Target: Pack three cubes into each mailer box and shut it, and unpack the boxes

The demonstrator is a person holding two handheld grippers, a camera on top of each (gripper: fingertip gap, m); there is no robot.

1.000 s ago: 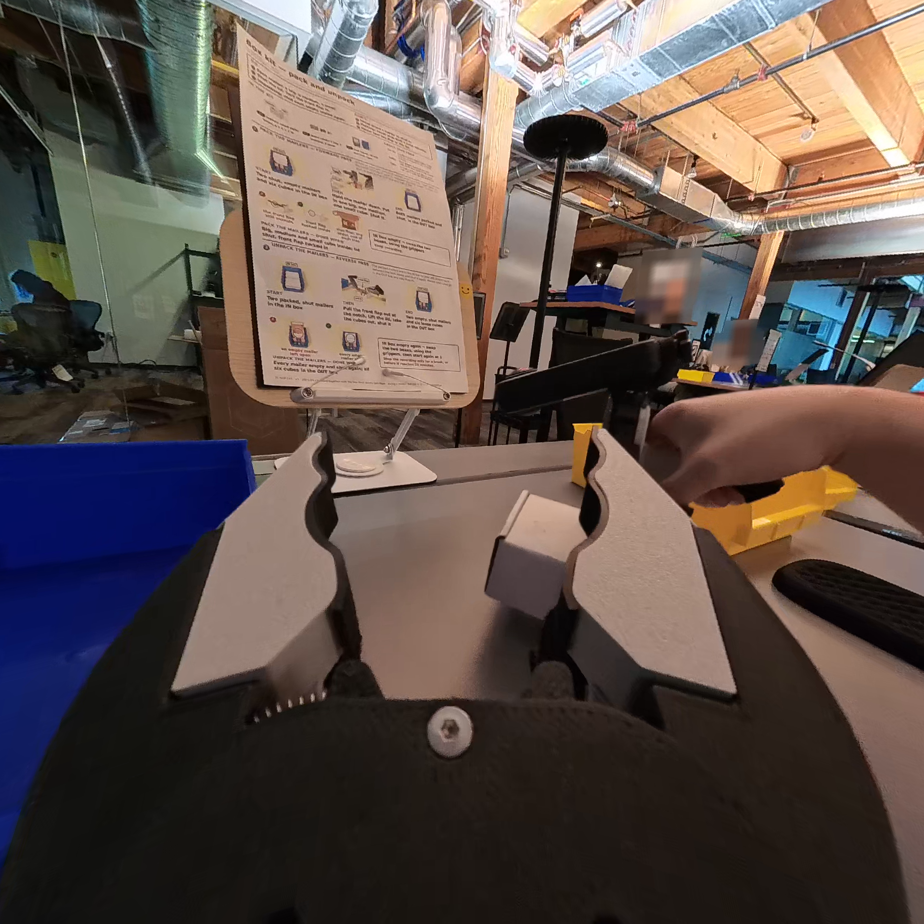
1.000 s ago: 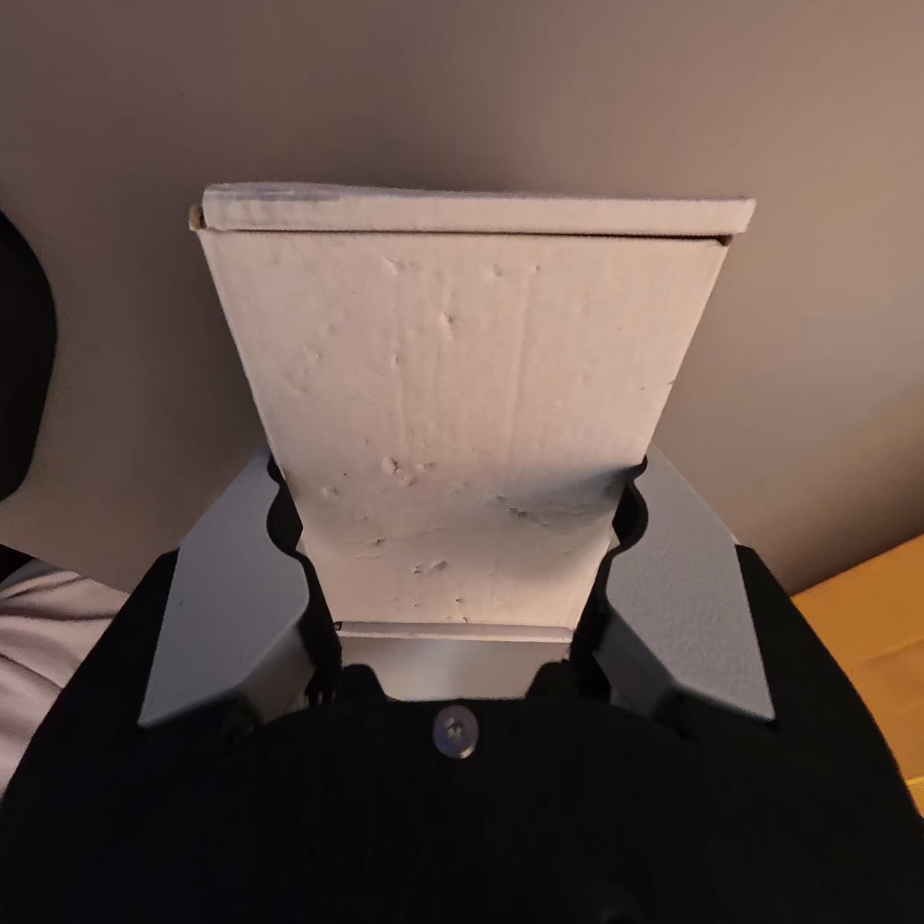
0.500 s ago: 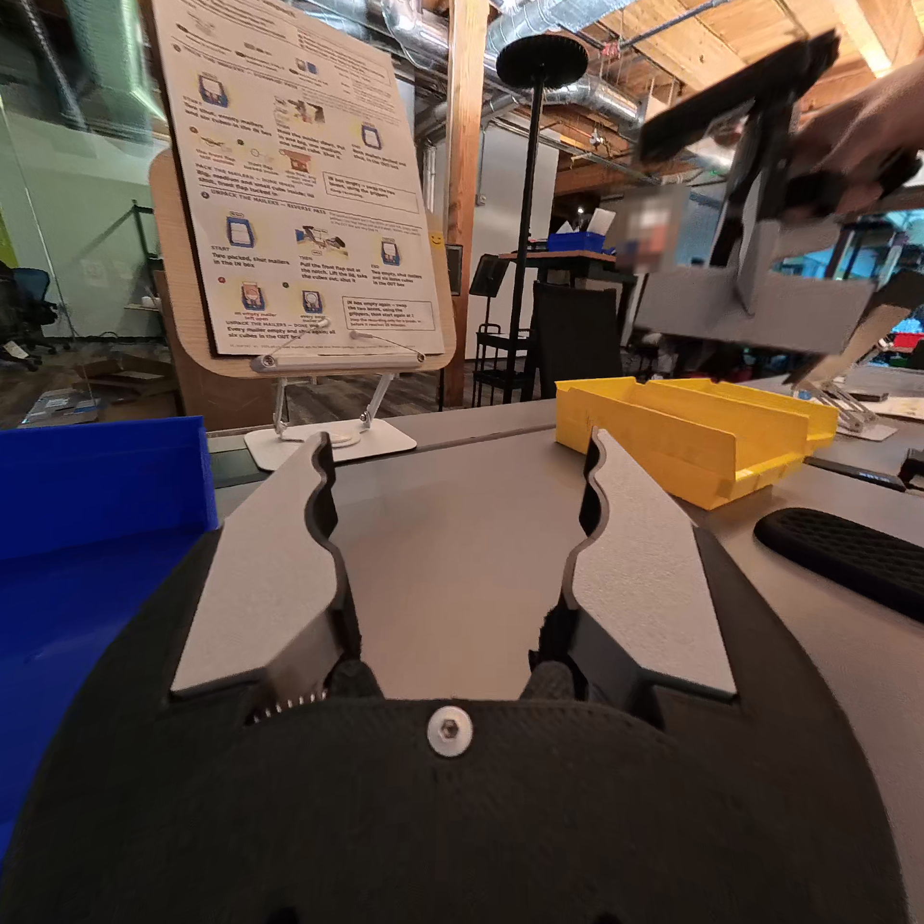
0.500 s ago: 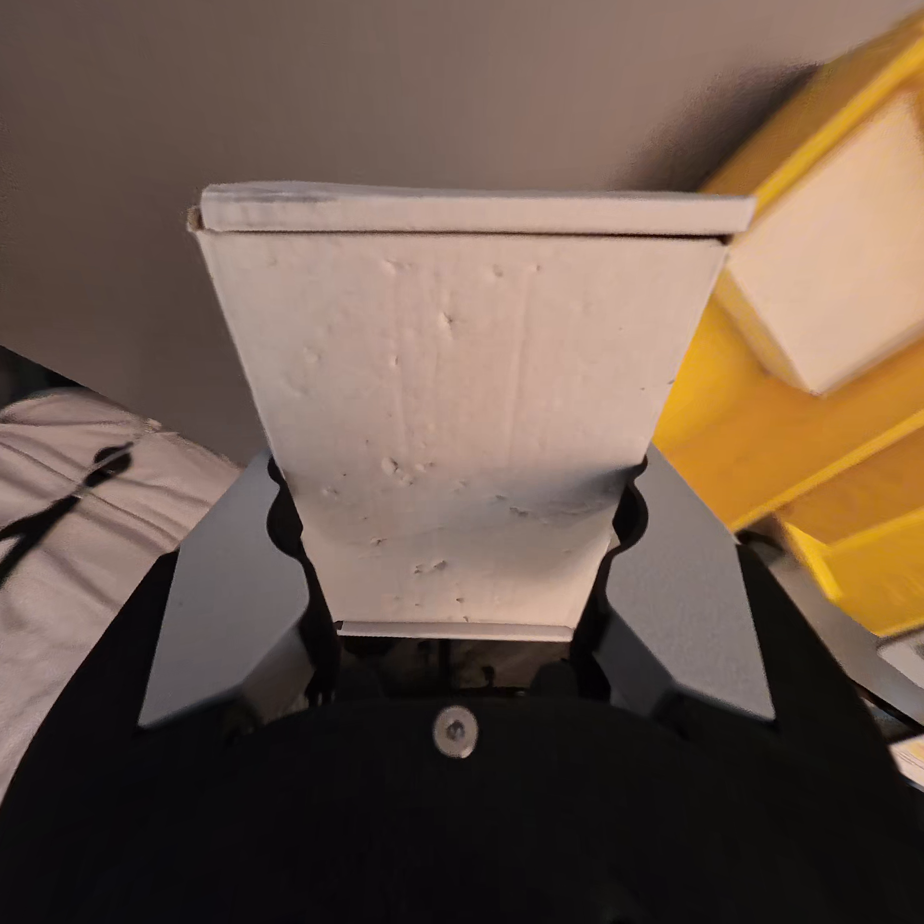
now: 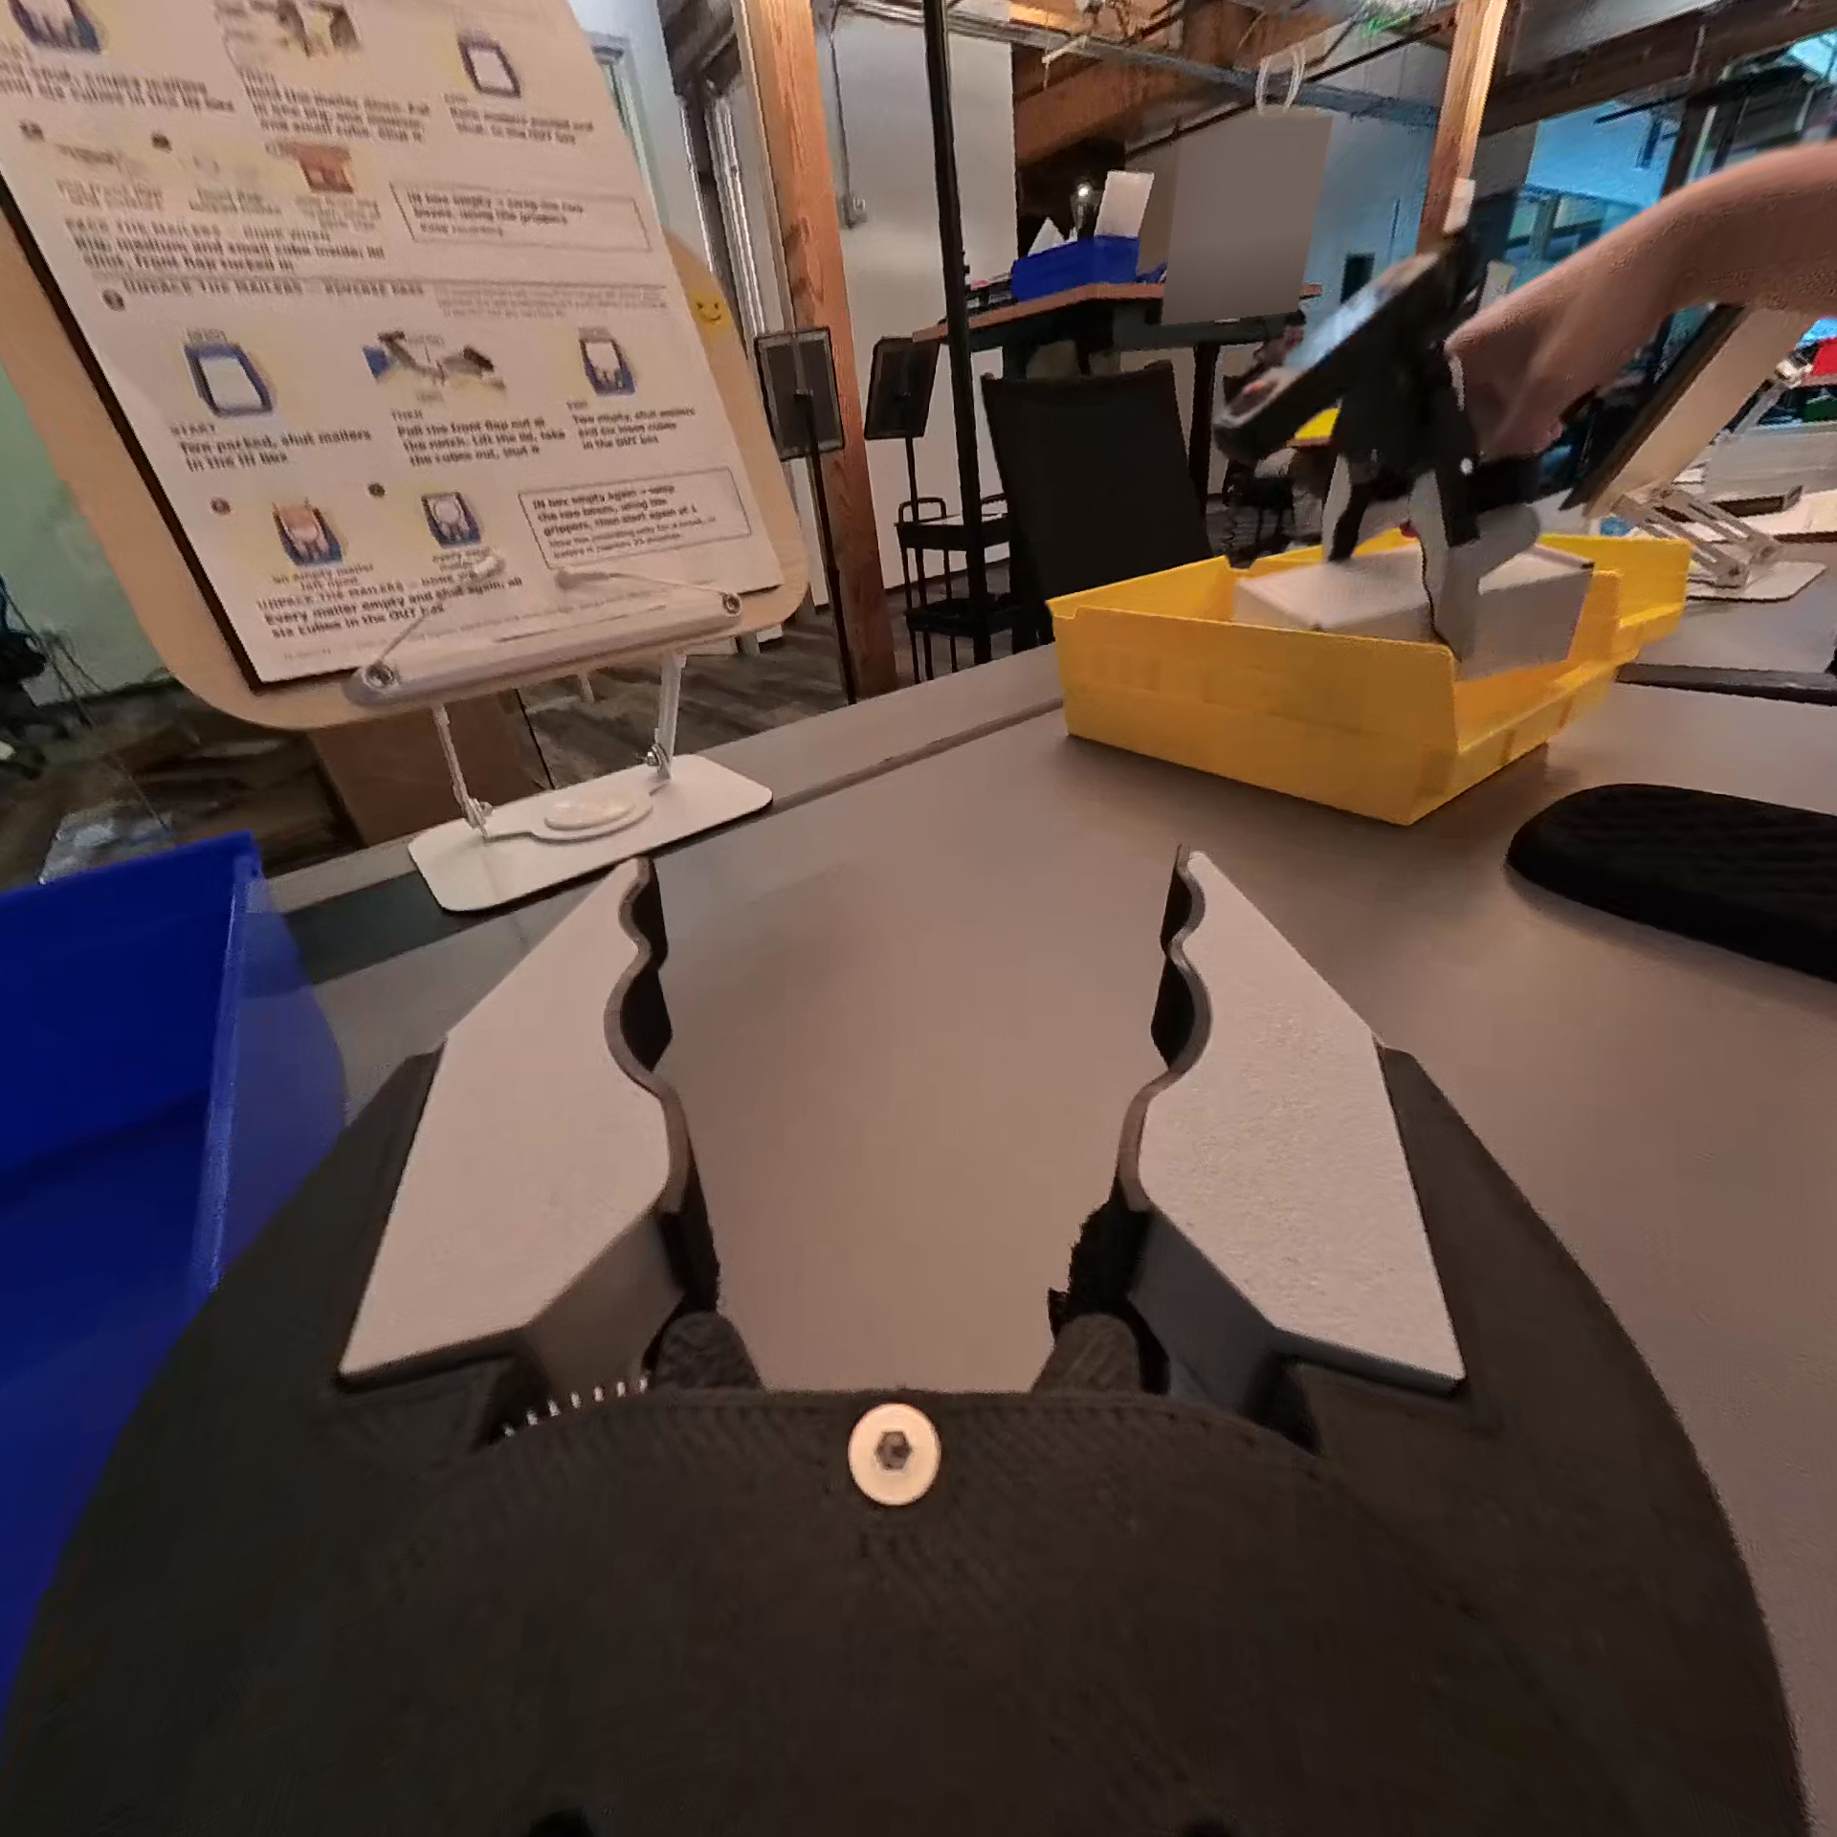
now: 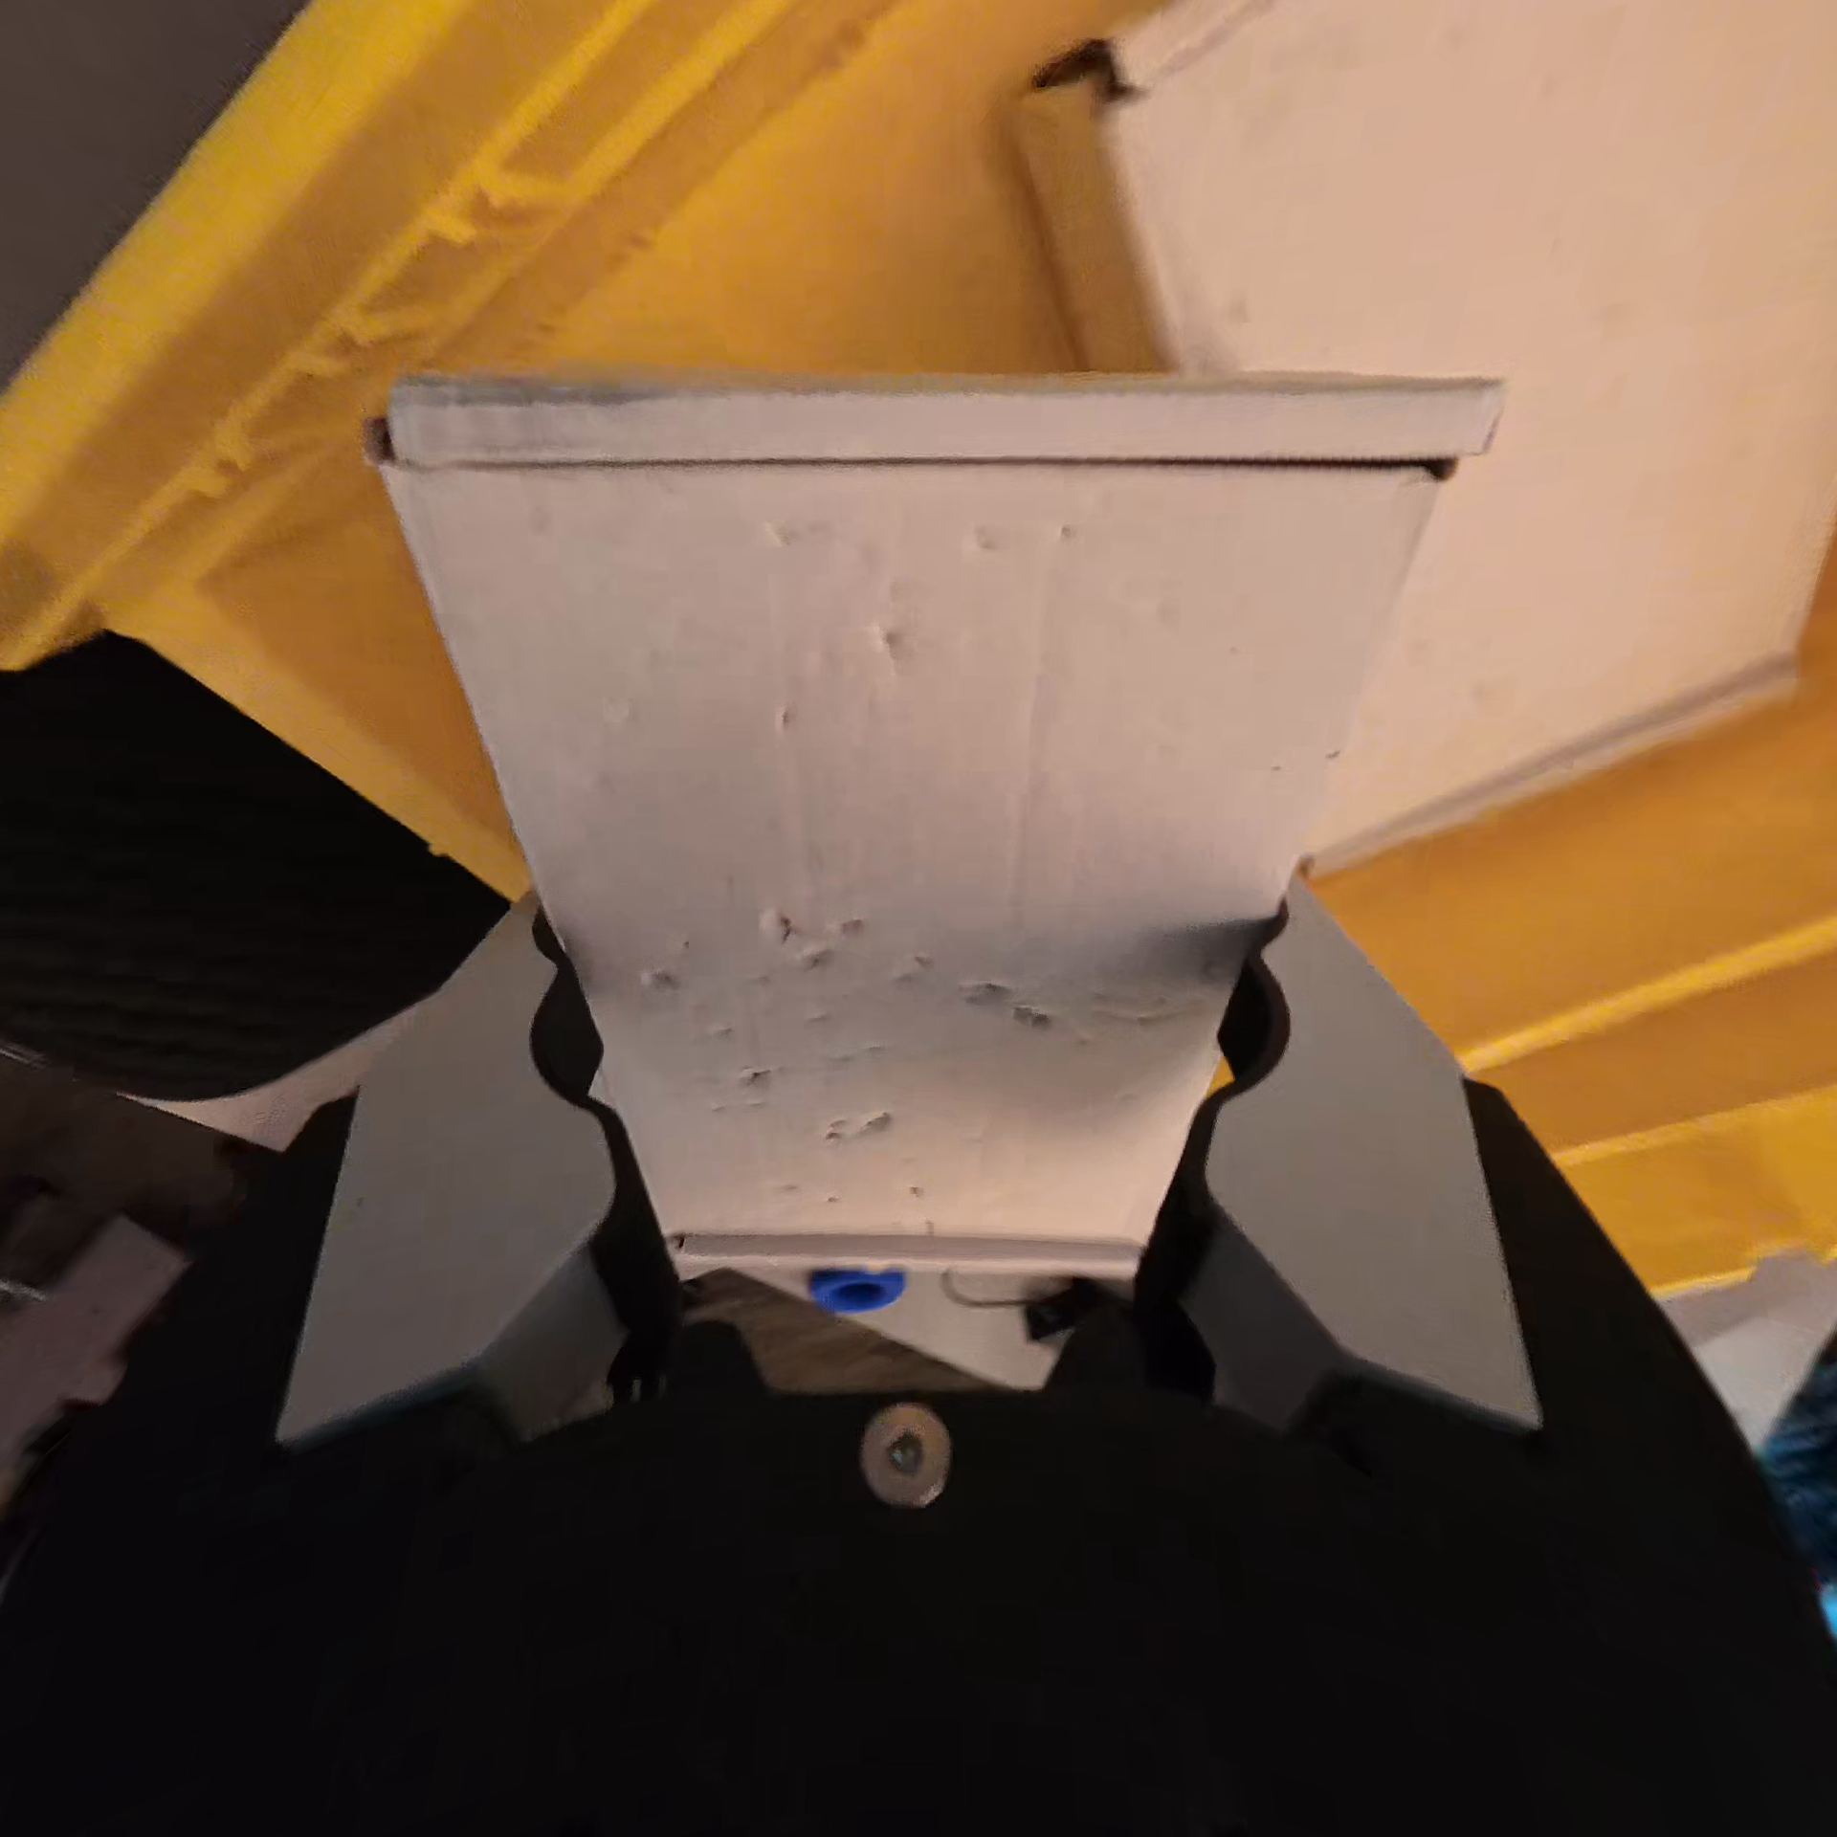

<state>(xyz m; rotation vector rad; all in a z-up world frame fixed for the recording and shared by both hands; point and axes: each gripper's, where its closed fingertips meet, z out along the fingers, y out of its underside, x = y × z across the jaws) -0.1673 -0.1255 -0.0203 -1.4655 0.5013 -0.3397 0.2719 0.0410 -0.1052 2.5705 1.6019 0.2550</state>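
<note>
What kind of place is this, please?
Probably an open workshop or lab office, set up as a packing workstation: a grey table with a yellow bin and an instruction sheet on a stand, exposed wooden posts and other desks behind.

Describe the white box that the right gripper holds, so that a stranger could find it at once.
Look at the yellow bin on the far right of the grey table. Two white boxes are there. The held mailer box is clamped between the right gripper fingers above the bin; the other box lies free inside.
</note>
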